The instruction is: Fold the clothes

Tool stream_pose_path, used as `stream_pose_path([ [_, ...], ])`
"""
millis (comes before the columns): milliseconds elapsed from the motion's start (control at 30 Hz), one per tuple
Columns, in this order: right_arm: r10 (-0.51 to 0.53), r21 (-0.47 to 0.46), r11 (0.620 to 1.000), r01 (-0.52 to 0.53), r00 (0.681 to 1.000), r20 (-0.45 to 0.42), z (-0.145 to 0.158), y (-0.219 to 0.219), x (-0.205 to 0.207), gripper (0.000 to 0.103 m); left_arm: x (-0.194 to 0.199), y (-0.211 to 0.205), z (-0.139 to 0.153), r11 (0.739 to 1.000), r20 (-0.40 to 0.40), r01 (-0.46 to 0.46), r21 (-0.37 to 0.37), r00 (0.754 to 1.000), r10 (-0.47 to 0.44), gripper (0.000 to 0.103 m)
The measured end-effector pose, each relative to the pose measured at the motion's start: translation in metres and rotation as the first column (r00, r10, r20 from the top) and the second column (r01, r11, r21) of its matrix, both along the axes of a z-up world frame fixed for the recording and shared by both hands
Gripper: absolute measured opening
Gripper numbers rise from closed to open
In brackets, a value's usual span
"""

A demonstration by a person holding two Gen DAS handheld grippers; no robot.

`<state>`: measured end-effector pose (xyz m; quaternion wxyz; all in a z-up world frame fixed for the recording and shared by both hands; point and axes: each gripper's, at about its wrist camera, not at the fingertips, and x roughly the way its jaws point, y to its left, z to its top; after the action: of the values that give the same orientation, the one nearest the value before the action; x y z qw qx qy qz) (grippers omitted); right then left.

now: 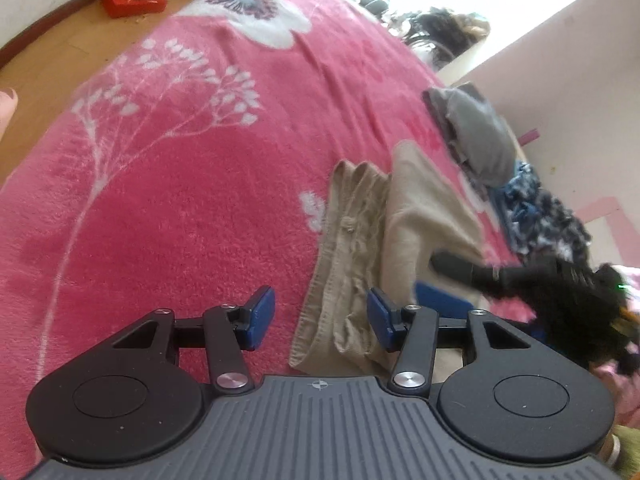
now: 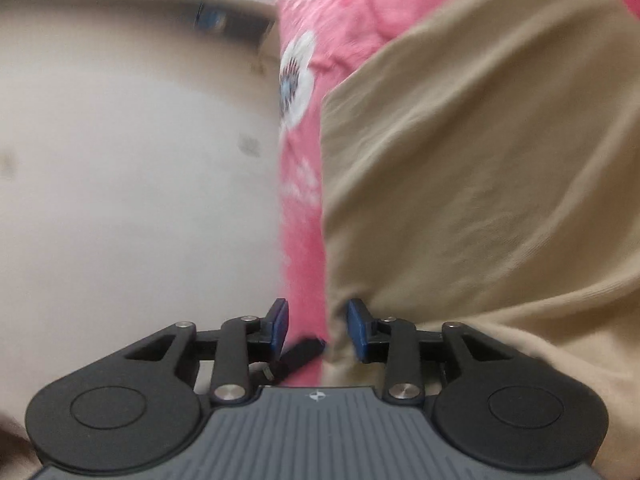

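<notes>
Both our claws, left claw (image 1: 321, 318) and right claw (image 2: 318, 330), gape empty over the beige garment (image 1: 424, 208); a shallow pinch could slip off its edge.

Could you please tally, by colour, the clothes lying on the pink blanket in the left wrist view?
Beige: 1, the beige garment spread nearest the grippers.
Grey: 1, the grey garment bundled farther back.
Blue and white patterned: 1, the patterned garment near the wall.
Total: 3, all on the pink blanket.

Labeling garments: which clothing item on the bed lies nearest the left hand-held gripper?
The beige garment, lying just ahead of the left hand-held gripper. The grey folded pile and blue patterned garment lie farther back by the wall.
</notes>
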<state>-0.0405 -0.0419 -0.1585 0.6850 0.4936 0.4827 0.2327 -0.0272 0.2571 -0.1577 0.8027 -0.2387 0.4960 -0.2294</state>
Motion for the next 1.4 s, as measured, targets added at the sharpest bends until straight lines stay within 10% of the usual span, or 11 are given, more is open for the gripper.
stream_pose_path([
  [167,-0.099,0.125,0.988,0.087,0.991,0.093,0.027,-0.048,-0.014,0.042,-0.003,-0.007,0.012,0.995,0.011,0.092,-0.033,0.996,-0.092,0.055],
  [300,0.055,-0.281,0.959,0.025,0.960,0.273,0.080,-0.075,-0.051,0.044,-0.004,-0.031,0.012,0.981,0.000,0.191,0.015,0.982,-0.191,0.054],
  [500,0.518,-0.812,0.580,-0.058,0.796,0.313,0.095,-0.020,-0.120,0.043,0.003,-0.040,0.010,0.981,-0.074,0.187,0.060,0.980,-0.182,0.041],
  [667,0.735,-0.962,0.268,0.057,0.634,0.242,0.071,0.032,-0.149,0.038,0.008,-0.043,0.011,0.985,-0.121,0.141,0.100,0.984,-0.128,0.025],
  [800,0.799,-0.985,0.127,0.120,0.576,0.173,0.046,0.050,-0.137,0.038,0.007,-0.053,0.015,0.976,-0.122,0.163,0.146,0.982,-0.146,0.027],
  [900,0.811,-0.988,0.121,0.101,0.563,0.157,0.034,0.050,-0.130,0.031,0.007,-0.055,0.019,0.972,-0.112,0.164,0.165,0.983,-0.147,0.030],
  [1000,0.795,-0.982,0.168,0.091,0.576,0.190,0.039,0.045,-0.130,0.012,0.007,-0.058,0.025,0.969,-0.084,0.158,0.188,0.986,-0.144,0.011],
  [1200,0.771,-0.960,0.263,0.099,0.576,0.271,0.072,0.025,-0.146,0.009,0.014,-0.056,0.043,0.983,-0.026,0.140,0.120,0.990,-0.137,0.006],
  [1400,0.826,-0.960,0.279,0.033,0.501,0.257,0.057,0.038,-0.150,0.009,0.027,-0.043,0.023,0.984,-0.028,0.125,0.127,0.992,-0.122,0.005],
])
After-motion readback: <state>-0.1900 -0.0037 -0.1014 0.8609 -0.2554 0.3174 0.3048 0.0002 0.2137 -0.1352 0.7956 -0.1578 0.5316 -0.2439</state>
